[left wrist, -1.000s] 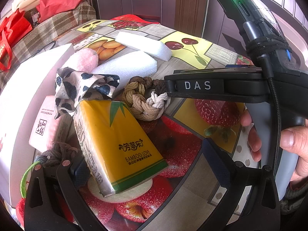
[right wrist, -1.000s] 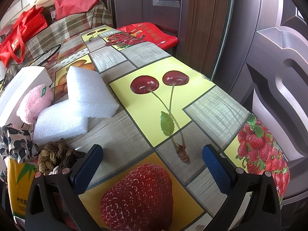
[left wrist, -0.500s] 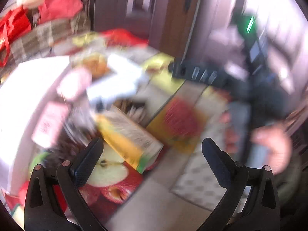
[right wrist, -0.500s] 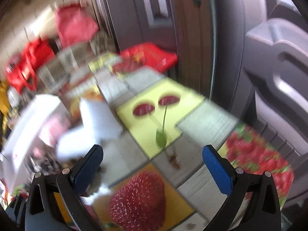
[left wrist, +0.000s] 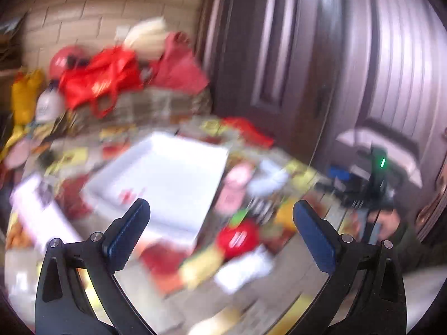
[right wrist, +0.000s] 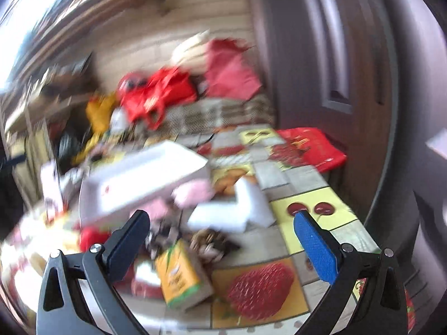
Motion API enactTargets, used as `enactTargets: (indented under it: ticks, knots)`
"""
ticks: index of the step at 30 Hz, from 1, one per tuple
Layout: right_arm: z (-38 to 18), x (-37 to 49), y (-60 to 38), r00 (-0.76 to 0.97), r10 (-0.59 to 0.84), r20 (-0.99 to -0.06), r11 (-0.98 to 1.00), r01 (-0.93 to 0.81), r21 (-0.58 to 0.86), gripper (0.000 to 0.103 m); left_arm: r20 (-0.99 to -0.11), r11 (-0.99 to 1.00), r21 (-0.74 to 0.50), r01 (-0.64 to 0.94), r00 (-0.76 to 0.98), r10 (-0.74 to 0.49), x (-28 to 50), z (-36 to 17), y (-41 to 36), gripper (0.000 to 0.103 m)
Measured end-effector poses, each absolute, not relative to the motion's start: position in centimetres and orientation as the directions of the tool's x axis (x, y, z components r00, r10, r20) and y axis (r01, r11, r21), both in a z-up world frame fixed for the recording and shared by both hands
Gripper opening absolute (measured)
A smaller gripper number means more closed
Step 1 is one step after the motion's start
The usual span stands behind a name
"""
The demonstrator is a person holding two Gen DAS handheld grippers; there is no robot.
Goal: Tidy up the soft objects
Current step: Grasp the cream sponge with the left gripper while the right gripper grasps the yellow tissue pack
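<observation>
A: Tongs? 
B: Left tongs (left wrist: 220,223) and right tongs (right wrist: 220,231) both spread, carrying nothing.
A: Progress? 
B: Barely begun, I judge. Tissue pack (right wrist: 181,276), foam blocks (right wrist: 240,209), pink puff (right wrist: 192,192) loose on the desk (right wrist: 304,184) beside white box (right wrist: 145,187).

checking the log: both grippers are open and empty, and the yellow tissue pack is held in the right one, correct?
Not quite. The yellow tissue pack lies on the table, not held. The right wrist view shows the right gripper open and empty above it; the left gripper is open too.
</observation>
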State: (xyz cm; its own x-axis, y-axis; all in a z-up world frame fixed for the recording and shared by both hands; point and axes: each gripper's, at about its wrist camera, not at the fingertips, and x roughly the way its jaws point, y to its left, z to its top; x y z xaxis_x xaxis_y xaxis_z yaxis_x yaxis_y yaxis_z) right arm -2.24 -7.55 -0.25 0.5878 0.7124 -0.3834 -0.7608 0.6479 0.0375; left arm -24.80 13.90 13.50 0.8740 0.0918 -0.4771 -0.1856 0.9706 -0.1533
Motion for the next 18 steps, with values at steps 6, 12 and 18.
enactTargets:
  ticks: [6, 12, 18]
  knots:
    - [-2.8, -2.8, -4.9, 0.497, 0.694, -0.521, 0.572, -0.82, -0.02, 0.103, -0.705, 0.974, -0.039, -0.224, 0.697, 0.133, -25.2, 5.6, 13.6, 0.103]
    - [-4.7, -2.9, -3.1, 0.456, 0.647, -0.611, 0.532, -0.844, -0.067, 0.103, -0.757, 0.994, -0.037, -0.1, 0.652, 0.038, -24.5, 2.3, 11.1, 0.103]
    - [-5.3, -3.1, -2.1, 0.447, 0.617, -0.648, 0.511, -0.854, -0.103, 0.099, -0.788, 0.997, -0.035, -0.064, 0.616, 0.012, -23.6, 1.7, 10.5, 0.1]
